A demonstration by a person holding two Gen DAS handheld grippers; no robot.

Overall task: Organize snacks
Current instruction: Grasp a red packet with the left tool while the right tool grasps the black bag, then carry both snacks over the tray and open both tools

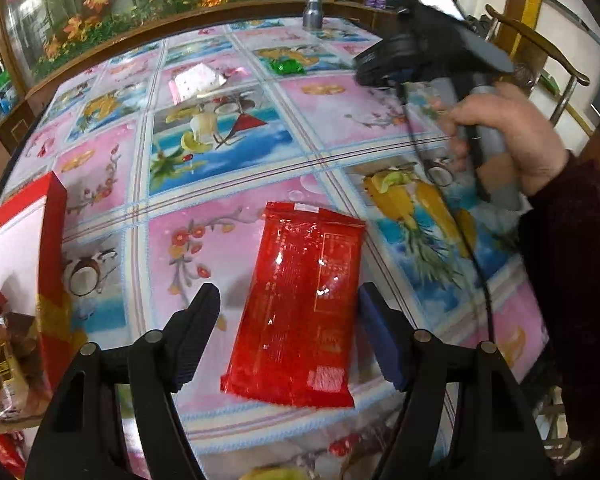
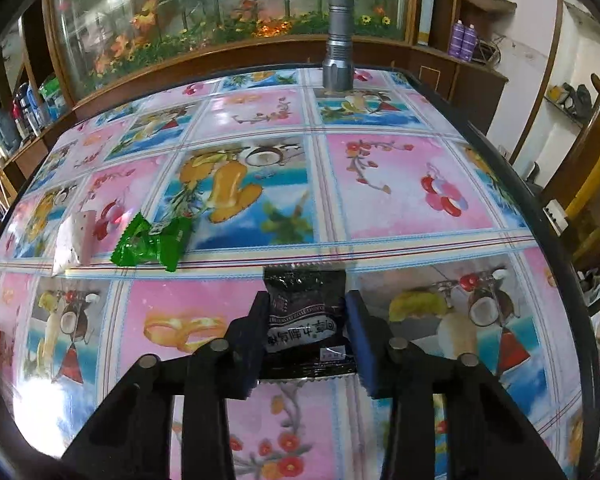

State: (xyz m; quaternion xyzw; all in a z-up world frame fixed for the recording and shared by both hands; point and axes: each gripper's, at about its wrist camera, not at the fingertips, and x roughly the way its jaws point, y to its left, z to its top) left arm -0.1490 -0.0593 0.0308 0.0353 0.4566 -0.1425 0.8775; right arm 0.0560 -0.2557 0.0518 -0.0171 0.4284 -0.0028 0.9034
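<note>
A flat red snack packet (image 1: 300, 304) lies on the patterned tablecloth between the fingers of my left gripper (image 1: 288, 300), which is open around it without touching. My right gripper (image 2: 304, 312) is shut on a small black snack packet (image 2: 306, 320) and holds it over the table. The right gripper body also shows in the left wrist view (image 1: 432, 52), held by a hand at the upper right. A green candy packet (image 2: 152, 242) and a white-pink packet (image 2: 74, 240) lie further left on the table; both also show far off in the left wrist view, the green candy packet (image 1: 286, 66) and the white-pink packet (image 1: 198, 80).
A red box (image 1: 24, 280) with several wrapped snacks inside stands at the left edge of the left wrist view. A grey metal flashlight (image 2: 338, 48) stands upright at the table's far edge. A wooden cabinet with a flower-painted glass panel (image 2: 220, 8) runs behind the table. A wooden chair (image 1: 540, 48) stands at the right.
</note>
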